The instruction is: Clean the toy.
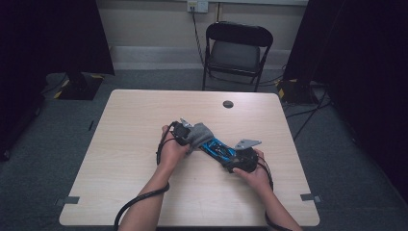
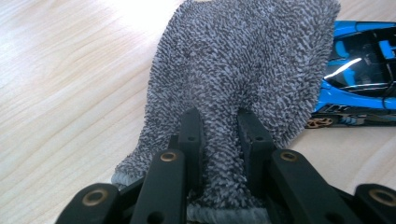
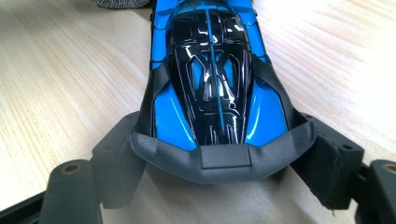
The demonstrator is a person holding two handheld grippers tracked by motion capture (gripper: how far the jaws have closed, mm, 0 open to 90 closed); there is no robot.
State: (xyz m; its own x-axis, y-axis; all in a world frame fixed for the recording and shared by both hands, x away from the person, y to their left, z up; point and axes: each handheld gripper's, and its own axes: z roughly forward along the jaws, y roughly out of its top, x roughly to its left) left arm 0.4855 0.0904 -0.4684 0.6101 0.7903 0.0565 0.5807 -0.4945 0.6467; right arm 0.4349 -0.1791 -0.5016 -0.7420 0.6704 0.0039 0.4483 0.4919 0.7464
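A blue and black toy car (image 1: pixel 219 148) lies on the wooden table (image 1: pixel 139 120), between my two grippers. A grey terry cloth (image 1: pixel 199 133) rests on the car's far end. My left gripper (image 1: pixel 188 135) is shut on that cloth; in the left gripper view the cloth (image 2: pixel 243 70) bunches between the jaws of my left gripper (image 2: pixel 219 135), with the car (image 2: pixel 359 70) at the right. My right gripper (image 1: pixel 232 156) is shut on the car's rear. In the right gripper view the pads (image 3: pixel 116 158) of my right gripper (image 3: pixel 223 144) press both sides of the car (image 3: pixel 210 70).
A black folding chair (image 1: pixel 235 48) stands beyond the table's far edge. A round cable hole (image 1: pixel 228 104) sits near the far middle of the tabletop. Dark curtains flank the room, and cables trail from both grippers toward the near edge.
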